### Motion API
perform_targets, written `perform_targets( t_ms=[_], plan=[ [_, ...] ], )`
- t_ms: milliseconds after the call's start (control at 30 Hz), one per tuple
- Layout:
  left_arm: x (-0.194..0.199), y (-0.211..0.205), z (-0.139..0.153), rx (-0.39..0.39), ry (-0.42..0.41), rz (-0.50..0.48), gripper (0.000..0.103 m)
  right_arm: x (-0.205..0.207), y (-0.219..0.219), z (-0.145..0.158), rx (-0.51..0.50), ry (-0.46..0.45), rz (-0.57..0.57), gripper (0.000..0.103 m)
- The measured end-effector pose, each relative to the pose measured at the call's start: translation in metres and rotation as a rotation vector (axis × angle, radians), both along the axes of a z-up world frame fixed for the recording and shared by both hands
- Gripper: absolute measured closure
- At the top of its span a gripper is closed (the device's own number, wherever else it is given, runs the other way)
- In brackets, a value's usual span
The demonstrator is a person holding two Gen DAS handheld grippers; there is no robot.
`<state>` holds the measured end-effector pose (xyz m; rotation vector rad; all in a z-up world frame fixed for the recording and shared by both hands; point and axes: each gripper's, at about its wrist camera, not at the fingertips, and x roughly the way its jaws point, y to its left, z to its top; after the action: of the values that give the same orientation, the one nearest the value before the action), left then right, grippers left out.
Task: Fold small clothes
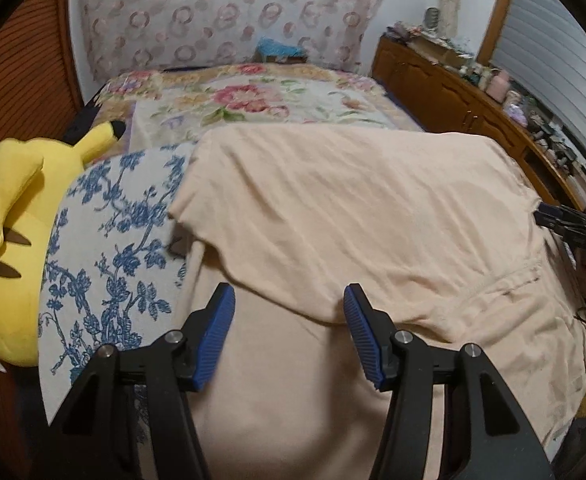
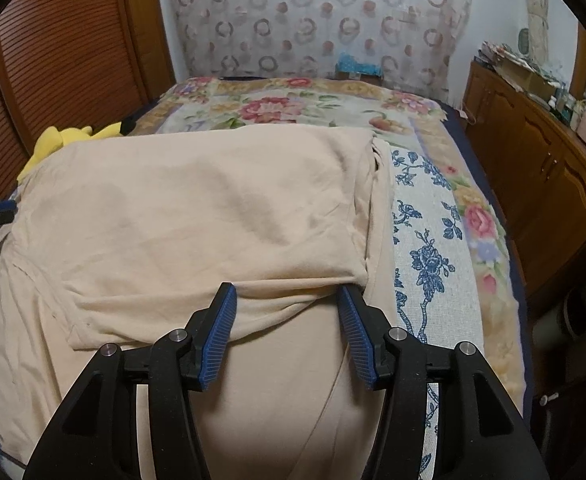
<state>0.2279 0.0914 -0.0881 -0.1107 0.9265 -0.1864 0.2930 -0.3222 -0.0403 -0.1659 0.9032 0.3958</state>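
— Fingers on the left gripper (image 1: 289,298), the black one with blue ribbed pads, stand apart, with nothing pinched between them.

— And the right gripper (image 2: 287,298)?

— Its fingers are apart too. Both sit just over the folded edge of the soft peach-coloured cloth garment (image 1: 353,208).

— Where is the garment?

— It lies flat on the white cloth with blue flowers (image 1: 113,232), on the bed with the flowery blanket (image 1: 253,100). A yellow plush toy (image 1: 13,216) sits beside it.
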Motion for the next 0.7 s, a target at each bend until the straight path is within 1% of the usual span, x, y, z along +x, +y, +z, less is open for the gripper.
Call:
perform_targets(
  t_ms=[167, 233, 333, 400, 467, 533, 567, 700],
  plan=[
    [0.013, 0.009, 0.0, -0.005, -0.004, 0.025, 0.047, 0.0, 0.002, 0.0, -0.002, -0.001, 0.0, 0.049],
    [0.021, 0.012, 0.0, 0.012, -0.005, 0.042, 0.047, 0.0, 0.001, 0.0, 0.001, 0.0, 0.0, 0.049],
    [0.028, 0.018, 0.0, -0.017, -0.01, 0.052, 0.047, 0.0, 0.0, 0.0, 0.004, 0.001, -0.001, 0.049],
    [0.031, 0.019, 0.001, -0.022, -0.016, 0.06, 0.047, 0.001, 0.001, 0.0, 0.005, 0.001, -0.003, 0.049],
    [0.033, 0.019, 0.001, -0.018, -0.024, 0.058, 0.053, 0.001, -0.001, -0.001, 0.005, 0.001, -0.002, 0.049],
    [0.037, 0.018, 0.0, -0.004, -0.028, 0.062, 0.063, 0.002, 0.0, 0.0, 0.009, 0.004, -0.008, 0.05],
    [0.038, 0.019, 0.0, -0.002, -0.029, 0.063, 0.066, 0.004, -0.002, 0.0, 0.009, 0.007, -0.01, 0.049],
    [0.044, 0.024, -0.001, 0.009, -0.035, 0.079, 0.072, 0.018, -0.008, 0.004, 0.033, 0.034, -0.036, 0.049]
  ],
)
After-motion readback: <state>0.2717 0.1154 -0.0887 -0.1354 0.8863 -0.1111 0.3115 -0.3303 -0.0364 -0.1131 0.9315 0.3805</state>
